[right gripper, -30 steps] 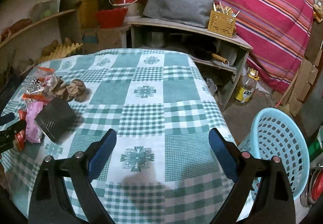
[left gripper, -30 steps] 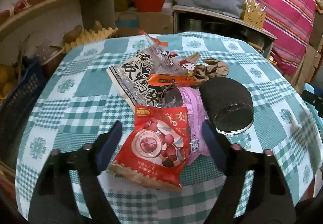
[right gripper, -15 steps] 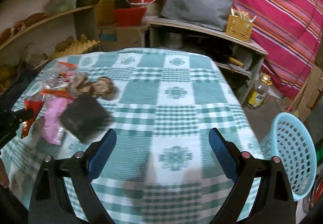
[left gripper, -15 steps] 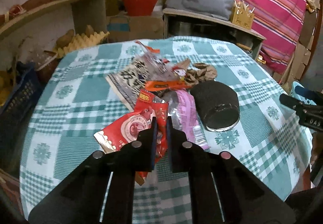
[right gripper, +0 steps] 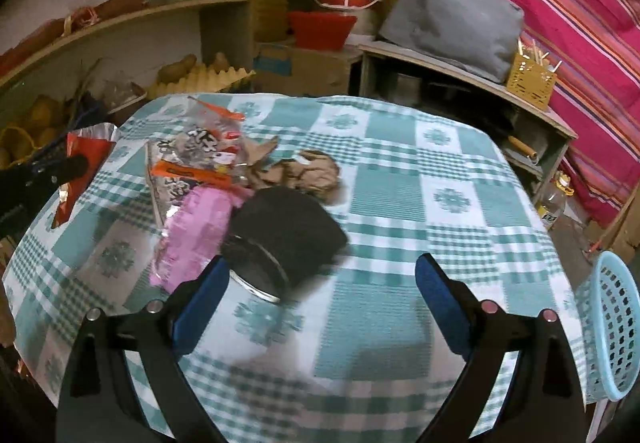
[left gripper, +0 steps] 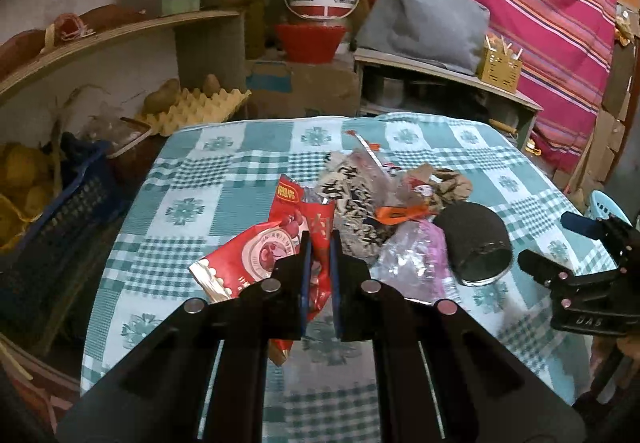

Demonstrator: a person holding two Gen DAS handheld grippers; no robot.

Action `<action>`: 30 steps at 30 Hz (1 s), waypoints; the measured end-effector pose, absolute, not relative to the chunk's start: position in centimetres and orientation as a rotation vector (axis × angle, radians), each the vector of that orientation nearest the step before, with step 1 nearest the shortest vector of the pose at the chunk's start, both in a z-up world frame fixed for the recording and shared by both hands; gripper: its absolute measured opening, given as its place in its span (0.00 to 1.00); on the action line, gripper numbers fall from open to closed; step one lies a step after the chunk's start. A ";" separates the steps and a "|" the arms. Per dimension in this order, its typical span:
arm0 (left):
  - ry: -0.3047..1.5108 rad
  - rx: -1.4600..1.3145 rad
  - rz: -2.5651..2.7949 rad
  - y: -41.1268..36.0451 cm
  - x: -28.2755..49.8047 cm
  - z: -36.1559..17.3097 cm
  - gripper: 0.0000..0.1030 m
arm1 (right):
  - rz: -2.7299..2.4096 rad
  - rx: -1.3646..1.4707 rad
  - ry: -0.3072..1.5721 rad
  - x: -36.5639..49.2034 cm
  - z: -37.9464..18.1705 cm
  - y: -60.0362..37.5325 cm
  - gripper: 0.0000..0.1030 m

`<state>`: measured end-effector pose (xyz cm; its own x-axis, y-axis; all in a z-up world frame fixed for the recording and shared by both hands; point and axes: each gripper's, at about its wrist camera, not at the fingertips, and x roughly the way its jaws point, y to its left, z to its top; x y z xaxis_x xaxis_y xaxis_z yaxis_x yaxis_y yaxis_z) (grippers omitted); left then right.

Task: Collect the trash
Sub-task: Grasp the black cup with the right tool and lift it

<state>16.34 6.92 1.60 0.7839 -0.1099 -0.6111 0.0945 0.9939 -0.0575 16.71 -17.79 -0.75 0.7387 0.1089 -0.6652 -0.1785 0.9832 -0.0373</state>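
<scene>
We've got the left gripper [left gripper: 319, 275] clamped on the red snack wrapper [left gripper: 276, 247], raised off the tabletop [left gripper: 192, 179] near its left edge. Right gripper [right gripper: 320, 303] spread wide, holding nothing, over the black can [right gripper: 286, 239] beside the pink wrapper [right gripper: 196, 227] mid-tabletop.

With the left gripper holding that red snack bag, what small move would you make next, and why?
Probably lift and carry it right, toward the blue basket beside the table. The left gripper is shut on the red bag, already raised off the cloth, while the right gripper is open, near the black can.
</scene>
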 end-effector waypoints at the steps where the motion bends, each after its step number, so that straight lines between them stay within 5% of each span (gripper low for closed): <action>1: 0.664 -0.031 -0.106 7.2 16.4 1.5 0.07 | 0.157 -0.097 0.726 16.9 -0.8 -17.4 0.89; 22: 0.677 -0.085 -0.072 9.6 18.0 1.2 0.07 | 0.137 -0.078 0.835 21.1 -4.4 -14.3 0.91; 30: 0.680 -0.095 -0.071 8.8 18.2 1.4 0.07 | 0.191 -0.061 0.843 21.2 -4.3 -14.7 0.79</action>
<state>18.20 8.78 1.40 0.7754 -0.0966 -0.6241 0.0343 0.9932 -0.1111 21.19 -14.68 -4.33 0.6495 0.1443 -0.7465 -0.1924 0.9811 0.0221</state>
